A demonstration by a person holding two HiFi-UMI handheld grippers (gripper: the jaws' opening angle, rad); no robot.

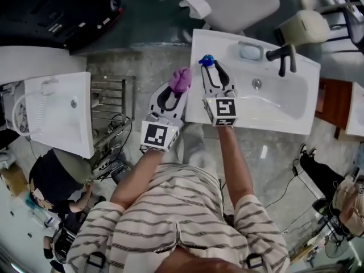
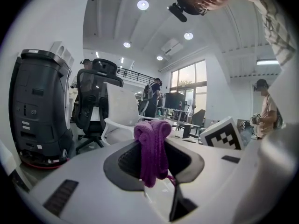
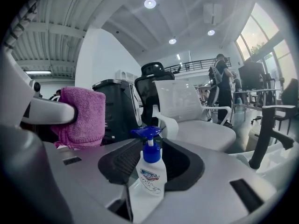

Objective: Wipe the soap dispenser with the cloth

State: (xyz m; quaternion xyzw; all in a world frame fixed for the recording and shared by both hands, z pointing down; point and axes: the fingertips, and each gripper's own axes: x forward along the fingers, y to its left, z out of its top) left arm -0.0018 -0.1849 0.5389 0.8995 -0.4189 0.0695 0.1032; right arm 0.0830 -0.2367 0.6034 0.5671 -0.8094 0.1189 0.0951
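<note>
Now I judge that I am at the step just before wiping. My left gripper is clenched on the purple cloth, which is bunched into a thick roll and hangs down between the 2 jaws. My right gripper stands with its jaws apart. The soap dispenser is between them, but the pads do not press it, and I see a gap on each side in the right gripper view. The dispenser is a white bottle with a blue pump. It stands upright on the left corner of the white sink, just above the centre of the head view. The cloth is just to the left of it and does not touch it.

The next move, I think, needs 2 things. The bottle looks light and stands close to the sink's edge, so the right jaws should close on it gently, low on the body, to keep it steady. Then the left gripper must bring the cloth to the right, against the bottle's side, and rub it.

The sink is smooth and white, with a black tap at the upper right. Another white basin is at the left of the frame. A white office chair is at the top, and the floor below is grey stone with cables on it. The room looks like a large bright workshop.
</note>
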